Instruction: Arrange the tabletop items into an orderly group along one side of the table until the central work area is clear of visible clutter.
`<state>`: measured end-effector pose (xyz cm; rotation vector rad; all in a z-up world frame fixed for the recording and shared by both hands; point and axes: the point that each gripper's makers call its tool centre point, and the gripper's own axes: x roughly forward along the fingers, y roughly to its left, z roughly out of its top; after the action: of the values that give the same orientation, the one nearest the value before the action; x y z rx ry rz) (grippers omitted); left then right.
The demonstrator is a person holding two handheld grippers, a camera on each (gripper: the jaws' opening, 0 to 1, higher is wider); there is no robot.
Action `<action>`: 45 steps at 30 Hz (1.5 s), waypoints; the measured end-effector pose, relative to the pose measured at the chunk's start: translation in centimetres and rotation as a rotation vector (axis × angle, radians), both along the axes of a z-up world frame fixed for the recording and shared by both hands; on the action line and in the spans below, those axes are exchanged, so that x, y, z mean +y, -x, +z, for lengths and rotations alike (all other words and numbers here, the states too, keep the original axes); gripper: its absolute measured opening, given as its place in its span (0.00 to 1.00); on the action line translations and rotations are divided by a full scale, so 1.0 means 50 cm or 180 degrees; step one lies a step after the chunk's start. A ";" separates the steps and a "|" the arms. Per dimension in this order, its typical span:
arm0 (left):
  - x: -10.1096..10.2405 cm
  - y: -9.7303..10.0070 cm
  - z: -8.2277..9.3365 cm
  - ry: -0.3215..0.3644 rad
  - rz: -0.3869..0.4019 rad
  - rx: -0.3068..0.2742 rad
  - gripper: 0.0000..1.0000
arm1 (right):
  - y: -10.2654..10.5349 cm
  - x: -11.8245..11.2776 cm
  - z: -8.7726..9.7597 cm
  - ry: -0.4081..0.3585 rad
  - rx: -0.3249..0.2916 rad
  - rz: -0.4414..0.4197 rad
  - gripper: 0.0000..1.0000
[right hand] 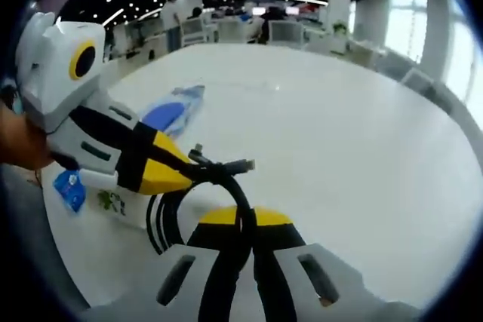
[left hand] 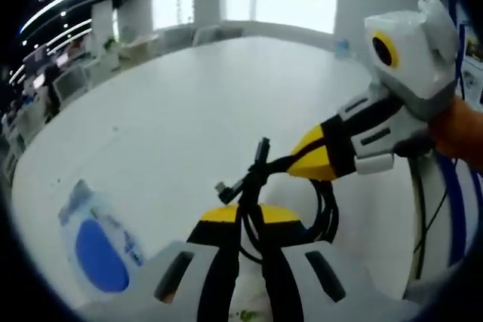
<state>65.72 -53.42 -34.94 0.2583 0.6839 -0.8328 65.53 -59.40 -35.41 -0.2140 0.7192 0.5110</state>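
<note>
Cable (left hand: 260, 186) coiled between two grippers, above table (left hand: 189, 111). In left gripper view: own gripper (left hand: 249, 220) at 6 o'clock, right gripper (left hand: 321, 157) entering from 3 o'clock, packet (left hand: 98, 239) flat on table at 8 o'clock. In right gripper view: left gripper (right hand: 177, 173) from 9 o'clock, packet beyond it at 10 o'clock.

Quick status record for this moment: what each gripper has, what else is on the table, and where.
left gripper: jaws shut on the black cable, coil hanging beside them
right gripper: jaws shut on the same cable, near its plug ends
cable state: held between both grippers above the table, not lying flat
table: white, mostly bare in the middle
blue-and-white packet: lying flat on the table, apart from the cable
small blue label: near the table edge, under the left gripper in the right gripper view
</note>
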 end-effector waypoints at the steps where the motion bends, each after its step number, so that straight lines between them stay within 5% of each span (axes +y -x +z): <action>1: 0.002 -0.002 -0.005 -0.0018 0.0010 0.0015 0.05 | -0.001 0.003 -0.007 -0.0011 0.0041 -0.0005 0.04; 22: 0.026 0.002 -0.078 -0.0278 0.0176 0.0482 0.06 | 0.012 0.027 -0.092 0.0067 0.0530 0.0056 0.05; 45: 0.025 0.036 -0.082 -0.0309 0.0087 0.0560 0.06 | 0.048 0.024 -0.092 0.0161 0.0719 0.0061 0.05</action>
<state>63.91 -52.19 -39.05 0.2645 0.8921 -0.8033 63.13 -58.20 -40.00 -0.2124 0.9518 0.5409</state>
